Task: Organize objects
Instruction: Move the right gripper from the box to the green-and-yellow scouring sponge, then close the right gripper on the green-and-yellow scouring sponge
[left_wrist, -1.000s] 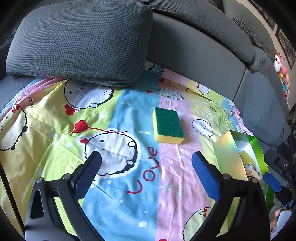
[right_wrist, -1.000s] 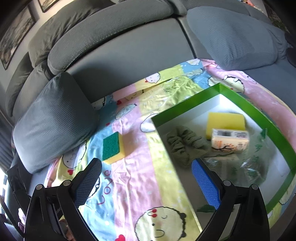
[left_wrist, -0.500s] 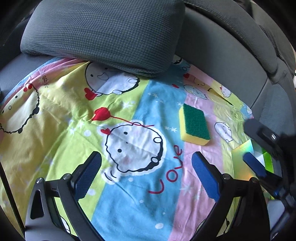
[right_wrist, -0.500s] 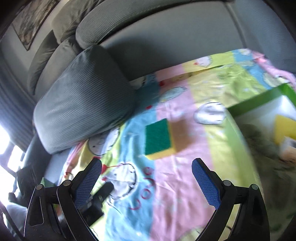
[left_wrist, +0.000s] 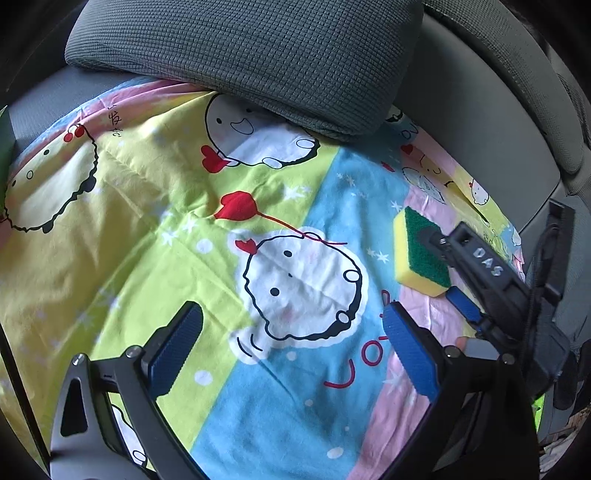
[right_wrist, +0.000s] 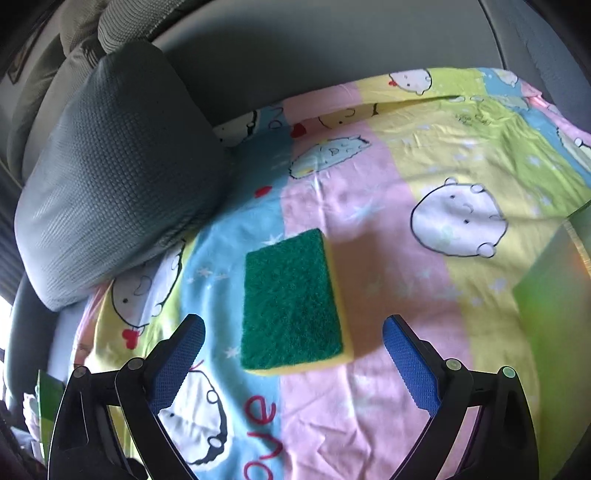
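Observation:
A yellow sponge with a green scouring top (right_wrist: 291, 302) lies flat on the cartoon-print sheet (right_wrist: 388, 184). My right gripper (right_wrist: 293, 332) is open, its blue pads on either side of the sponge's near end, just above it. In the left wrist view the sponge (left_wrist: 419, 251) lies at the right, with the right gripper (left_wrist: 439, 269) reaching over it. My left gripper (left_wrist: 291, 332) is open and empty above the sheet, left of the sponge.
A grey cushion (left_wrist: 258, 55) lies on the sheet's far edge, also in the right wrist view (right_wrist: 110, 166). The green box's corner (right_wrist: 554, 295) shows at the right. Grey sofa backrest (right_wrist: 332, 48) runs behind.
My right gripper has swung left from the green box and come down over the sponge. My left gripper has drifted left, so the sponge and box slid rightward in its view.

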